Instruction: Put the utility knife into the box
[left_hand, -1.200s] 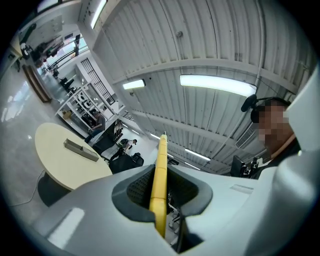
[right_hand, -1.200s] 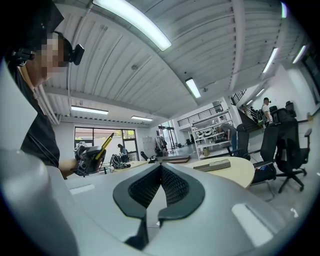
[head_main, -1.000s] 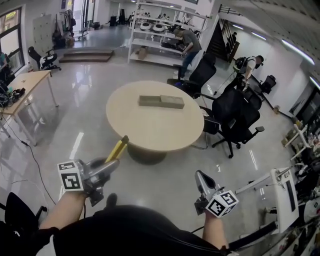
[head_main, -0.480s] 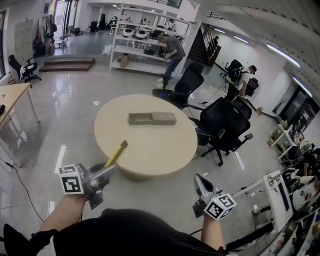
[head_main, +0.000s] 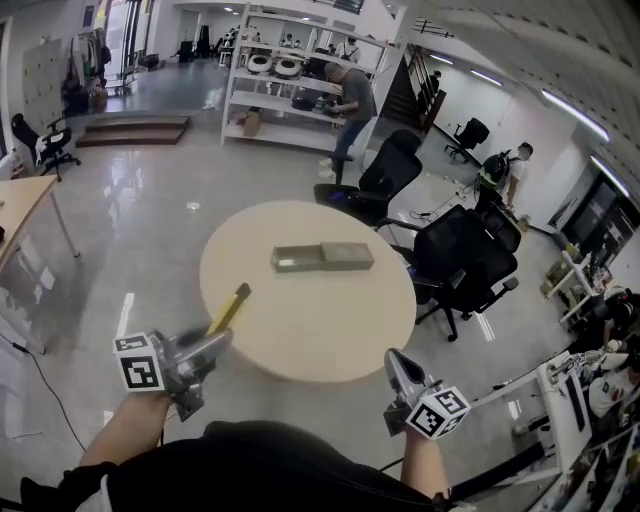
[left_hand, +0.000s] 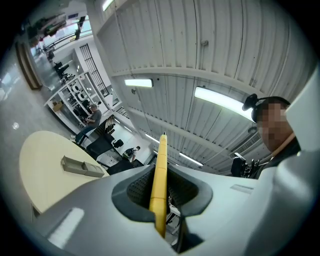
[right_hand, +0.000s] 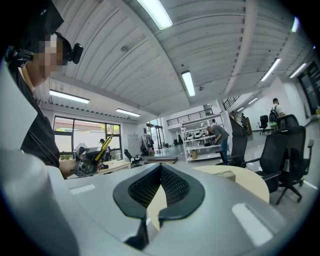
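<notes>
A yellow utility knife sticks out forward from my left gripper, which is shut on its handle. In the left gripper view the knife stands clamped between the black pads. The box, a long grey open tray, lies in the middle of the round beige table; it is some way ahead of both grippers. My right gripper is at the lower right, short of the table's near edge. In its own view the right gripper has its tips together with nothing between them.
Black office chairs stand at the table's right and far side. A person bends at white shelving behind the table, and another person stands at the far right. A wooden desk is at the left.
The table and box have come closer and shifted slightly right in the head view as both grippers moved toward them. The left gripper's hold on the knife is unchanged.
</notes>
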